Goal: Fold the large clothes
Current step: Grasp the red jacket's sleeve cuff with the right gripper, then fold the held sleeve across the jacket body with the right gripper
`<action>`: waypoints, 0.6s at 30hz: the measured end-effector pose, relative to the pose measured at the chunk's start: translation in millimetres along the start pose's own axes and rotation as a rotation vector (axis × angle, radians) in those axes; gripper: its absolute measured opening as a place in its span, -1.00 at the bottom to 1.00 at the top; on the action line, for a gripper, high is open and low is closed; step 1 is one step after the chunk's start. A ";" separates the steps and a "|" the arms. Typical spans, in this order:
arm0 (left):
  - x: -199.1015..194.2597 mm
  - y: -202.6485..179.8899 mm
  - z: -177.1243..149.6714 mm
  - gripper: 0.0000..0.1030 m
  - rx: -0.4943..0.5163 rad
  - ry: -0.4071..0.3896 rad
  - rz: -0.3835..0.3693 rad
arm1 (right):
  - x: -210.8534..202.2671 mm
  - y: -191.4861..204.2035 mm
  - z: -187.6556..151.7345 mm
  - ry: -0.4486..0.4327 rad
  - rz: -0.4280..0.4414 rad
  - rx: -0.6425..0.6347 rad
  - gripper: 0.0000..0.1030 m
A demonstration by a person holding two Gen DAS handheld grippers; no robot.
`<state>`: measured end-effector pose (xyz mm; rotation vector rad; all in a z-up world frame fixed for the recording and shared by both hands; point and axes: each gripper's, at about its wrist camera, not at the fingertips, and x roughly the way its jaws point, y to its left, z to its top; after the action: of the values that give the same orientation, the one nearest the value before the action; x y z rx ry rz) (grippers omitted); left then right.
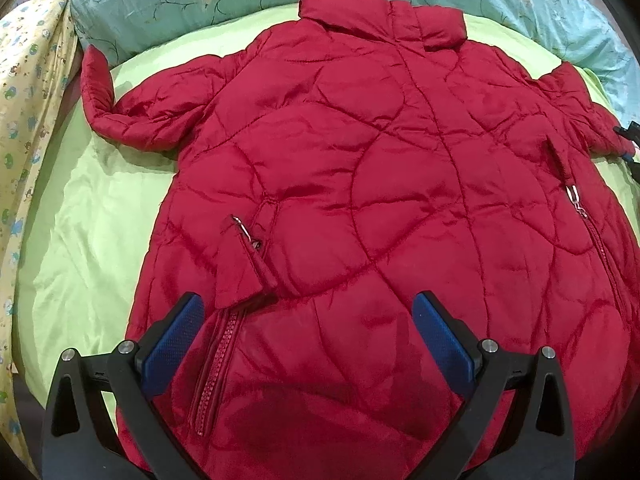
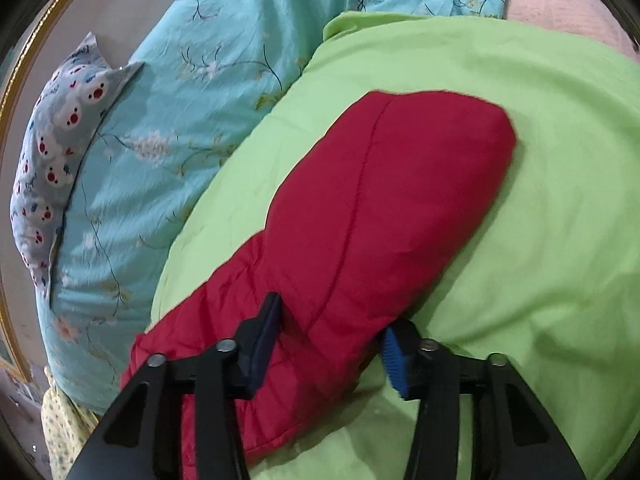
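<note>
A red quilted jacket (image 1: 380, 160) lies spread flat on a green sheet (image 1: 80, 220), collar at the far end and both pocket zips showing. My left gripper (image 1: 310, 320) hovers open over the jacket's lower part, with nothing between its blue pads (image 1: 176, 332). In the right wrist view the jacket's right sleeve (image 2: 380, 180) stretches away across the green sheet (image 2: 520, 160). My right gripper (image 2: 332, 332) is shut on this sleeve, one pad against each side of the puffy cloth. A bit of that gripper (image 1: 628, 136) shows at the sleeve's end in the left wrist view.
A teal floral quilt (image 1: 180, 0) is bunched along the far side of the bed. A yellow patterned cloth (image 1: 28, 100) hangs at the left edge. A grey pillow with a bear print (image 2: 52, 160) lies beyond the quilt (image 2: 180, 100). The jacket's left sleeve (image 1: 132, 116) lies out to the left with its cuff turned up.
</note>
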<state>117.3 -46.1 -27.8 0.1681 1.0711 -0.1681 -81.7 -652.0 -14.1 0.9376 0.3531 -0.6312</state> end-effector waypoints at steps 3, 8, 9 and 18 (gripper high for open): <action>4.5 -0.8 2.7 1.00 -0.008 0.005 -0.013 | 0.5 12.5 -3.1 -0.004 0.002 -0.042 -0.49; 8.5 -3.5 3.9 1.00 -0.003 0.013 -0.027 | -7.8 33.5 -11.3 -0.014 0.019 -0.094 -0.68; 8.7 -3.4 4.7 1.00 -0.003 0.010 -0.032 | -10.4 40.0 -13.7 -0.016 0.027 -0.108 -0.69; 2.1 10.1 12.6 1.00 -0.044 -0.035 -0.069 | -43.1 134.4 -47.9 -0.027 0.155 -0.307 -0.79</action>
<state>131.2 -39.1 -23.2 0.0878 1.0458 -0.2089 -29.3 -539.0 67.8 0.6542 0.3389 -0.4319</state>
